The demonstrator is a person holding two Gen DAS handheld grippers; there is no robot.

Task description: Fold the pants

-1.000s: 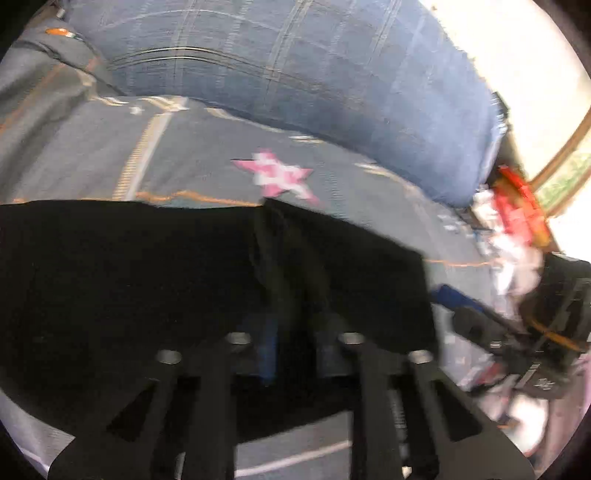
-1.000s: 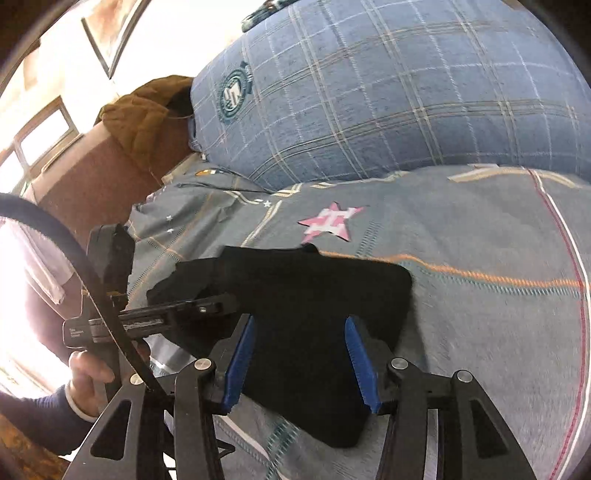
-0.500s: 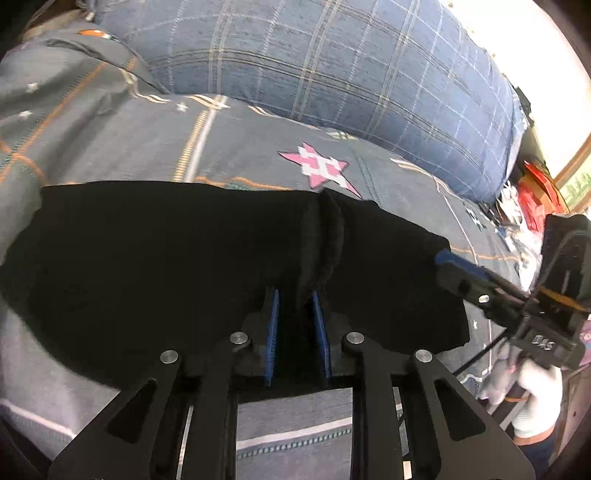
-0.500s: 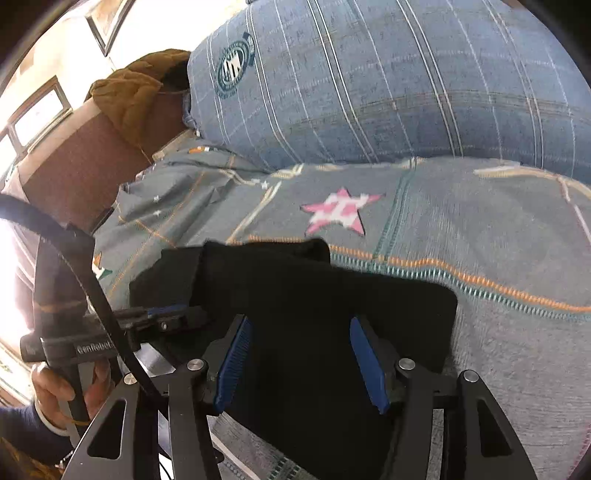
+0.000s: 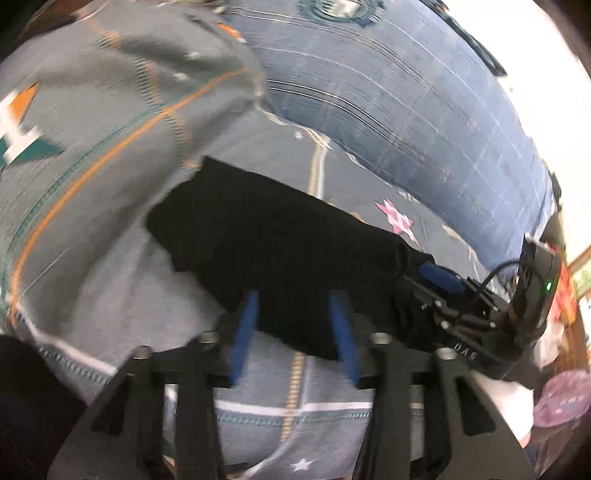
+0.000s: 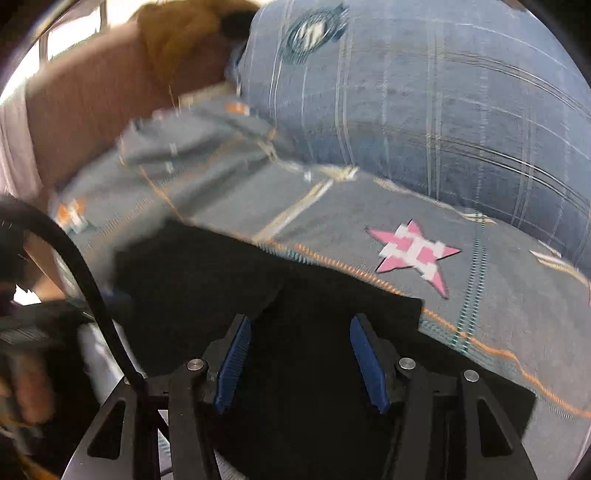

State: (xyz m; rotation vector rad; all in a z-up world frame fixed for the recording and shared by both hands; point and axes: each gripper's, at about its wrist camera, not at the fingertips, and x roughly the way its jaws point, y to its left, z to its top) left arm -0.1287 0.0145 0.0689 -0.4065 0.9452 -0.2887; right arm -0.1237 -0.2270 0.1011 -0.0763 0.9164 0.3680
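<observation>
The black pants [image 5: 280, 251] lie folded in a flat bundle on the grey patterned bedsheet [image 5: 96, 266]. My left gripper [image 5: 293, 328] hovers at their near edge. Its blue pads stand apart on either side of the cloth without pressing it, and the jaws are opening. In the right wrist view the pants [image 6: 295, 302] fill the lower middle. My right gripper [image 6: 301, 358] is over them with its jaws opening and the pads clear of the cloth. The right gripper's body [image 5: 476, 314] also shows at the pants' right end in the left wrist view.
A big blue plaid pillow [image 6: 424, 110] lies along the far side of the bed. A pink star [image 6: 413, 254] marks the sheet just beyond the pants. A brown headboard [image 6: 85, 110] and a mustard garment [image 6: 184, 33] are at the far left. Red clutter [image 5: 565, 295] sits off the right.
My left gripper let go of the pinched fold and its jaws spread wide; its view swung left. My right gripper moved in over the pants and opened slightly more.
</observation>
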